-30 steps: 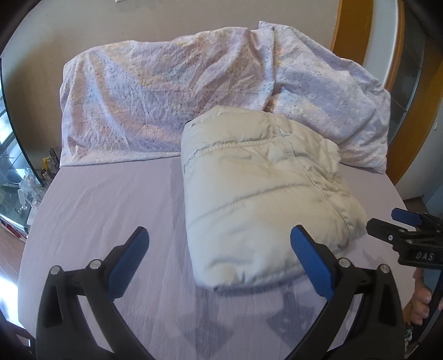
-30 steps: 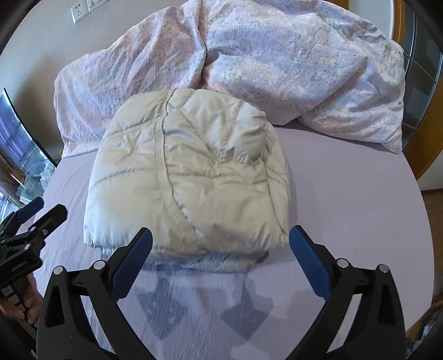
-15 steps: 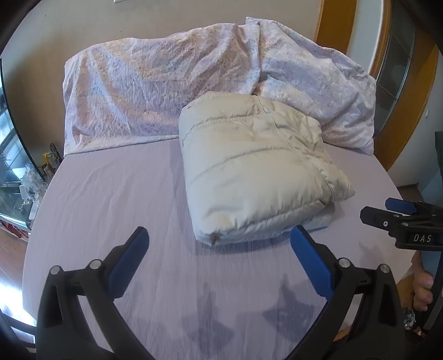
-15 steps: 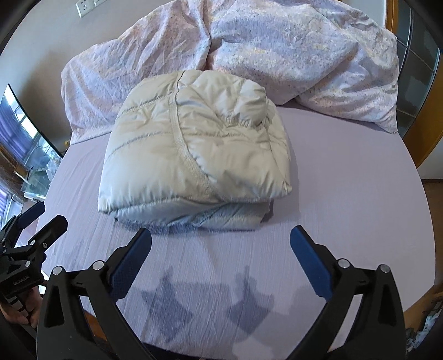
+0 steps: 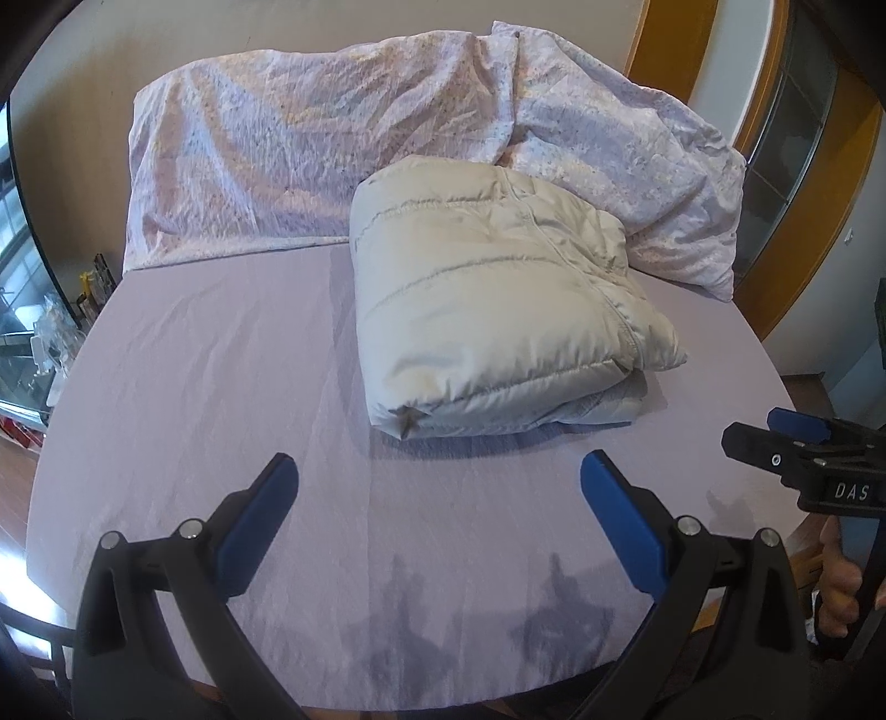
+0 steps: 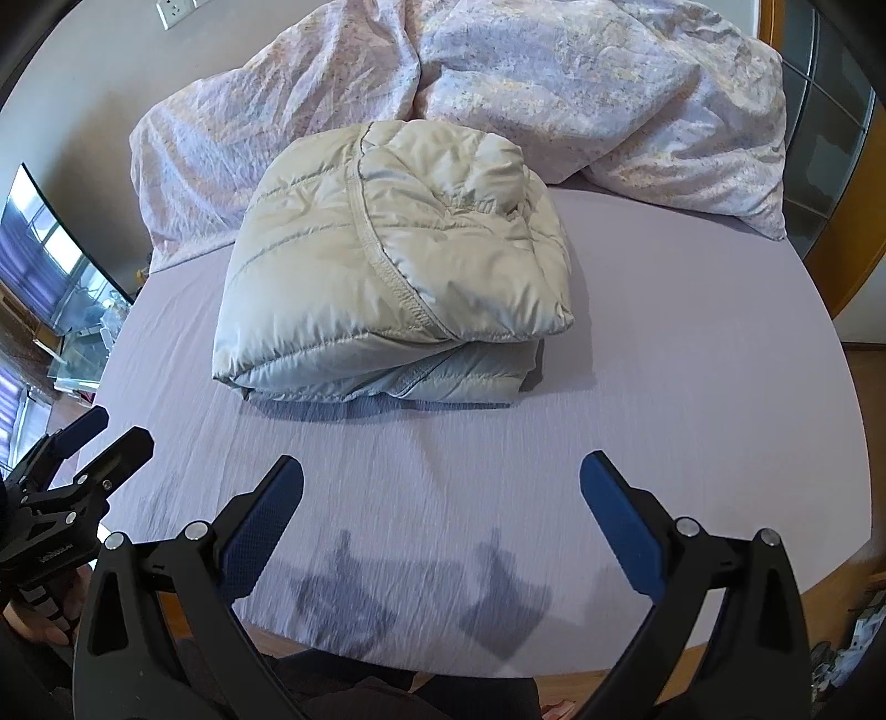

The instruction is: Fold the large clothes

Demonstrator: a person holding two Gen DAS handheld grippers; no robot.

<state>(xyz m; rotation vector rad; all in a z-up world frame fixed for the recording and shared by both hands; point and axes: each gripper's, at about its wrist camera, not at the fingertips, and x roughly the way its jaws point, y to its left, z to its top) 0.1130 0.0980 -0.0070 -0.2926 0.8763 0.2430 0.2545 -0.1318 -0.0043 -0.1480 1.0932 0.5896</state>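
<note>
Lying folded, jacket (image 6: 387, 266); socket (image 6: 174, 6) right-only.

Folded cream puffer jacket (image 6: 393, 266) on the lavender sheet (image 6: 692, 387), top layer bulging over the grey lower fold. Behind the jacket, touching it, crumpled floral duvet (image 6: 554, 83). Nearer than the jacket and apart from it: right gripper (image 6: 440, 487) spread wide, empty; left gripper (image 6: 83, 448) at its left.
</note>
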